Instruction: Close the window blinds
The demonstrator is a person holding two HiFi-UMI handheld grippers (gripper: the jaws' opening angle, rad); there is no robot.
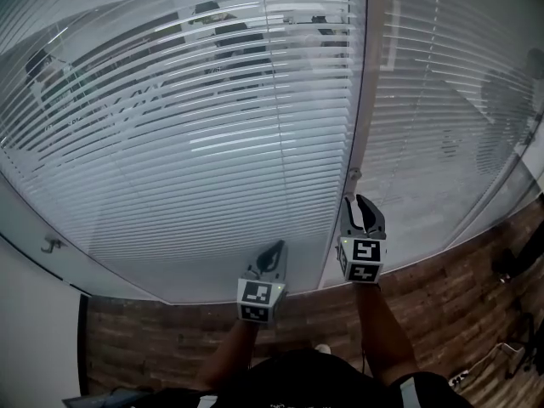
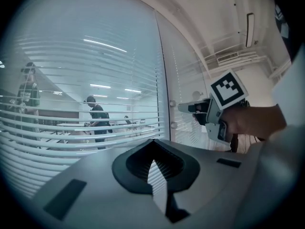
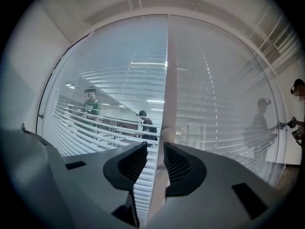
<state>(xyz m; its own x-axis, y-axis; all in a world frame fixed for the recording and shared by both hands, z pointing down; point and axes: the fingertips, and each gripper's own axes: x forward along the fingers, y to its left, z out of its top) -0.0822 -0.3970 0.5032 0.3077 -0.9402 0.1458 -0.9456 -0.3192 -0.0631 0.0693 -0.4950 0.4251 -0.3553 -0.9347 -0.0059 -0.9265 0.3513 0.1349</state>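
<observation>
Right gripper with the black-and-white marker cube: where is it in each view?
Head view: the right gripper sits low, right of centre.
Left gripper view: middle right, claw pointing left.
Right gripper view: only its open claw, bottom centre.
Shared landmark: the pale upright strip between the two slatted blind panels.

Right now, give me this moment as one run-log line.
right tool open, slim white blind wand between jaws, not clamped | left tool shut, empty | white horizontal-slat window blinds: left panel see-through
</observation>
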